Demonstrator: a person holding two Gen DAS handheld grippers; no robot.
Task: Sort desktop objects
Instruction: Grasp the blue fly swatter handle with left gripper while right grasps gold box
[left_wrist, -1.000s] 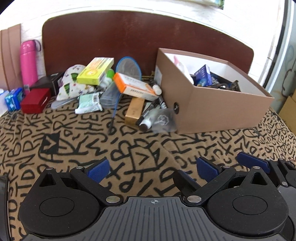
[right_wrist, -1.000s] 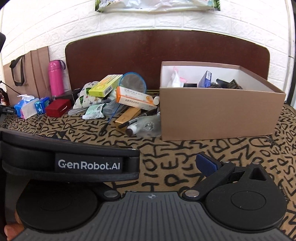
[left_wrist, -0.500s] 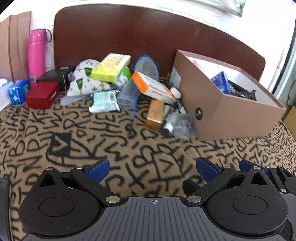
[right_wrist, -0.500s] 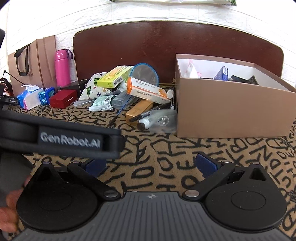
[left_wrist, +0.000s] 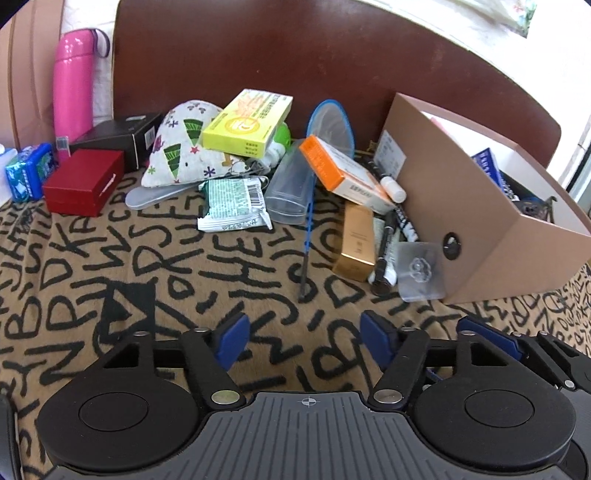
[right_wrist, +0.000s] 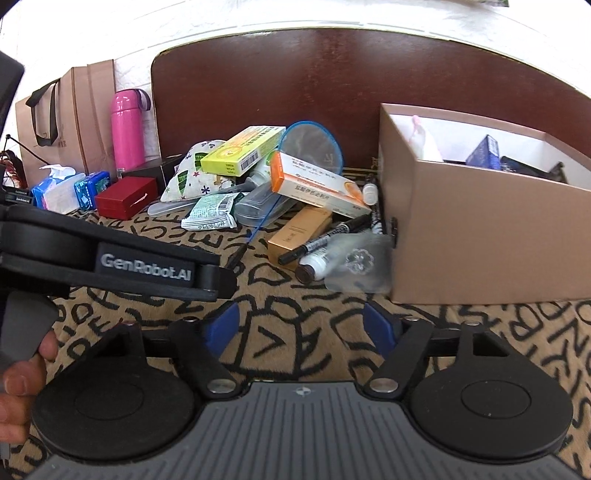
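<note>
A: Pile's state, left to right?
B: Red box (left_wrist: 83, 182), yellow box (left_wrist: 246, 123) atop the heap mid-cloth, brown box (right_wrist: 484, 221) at right.
A: Tongs?
B: Left gripper (left_wrist: 301, 341) and right gripper (right_wrist: 302, 328) both wide, empty.
A: Risk?
B: Tugging low could topple the stack.

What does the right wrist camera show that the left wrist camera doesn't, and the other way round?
Only the right wrist view shows the paper bag with black handles, the tissue pack, and the person's hand on the left gripper's GenRobot.AI body.

Only the left wrist view shows the white label on the box's end wall and part of the right gripper low at its right edge.

Both show the brown box, pink bottle, red box, yellow-green carton, orange carton, gold box, black marker, each with open jaws in front.
</note>
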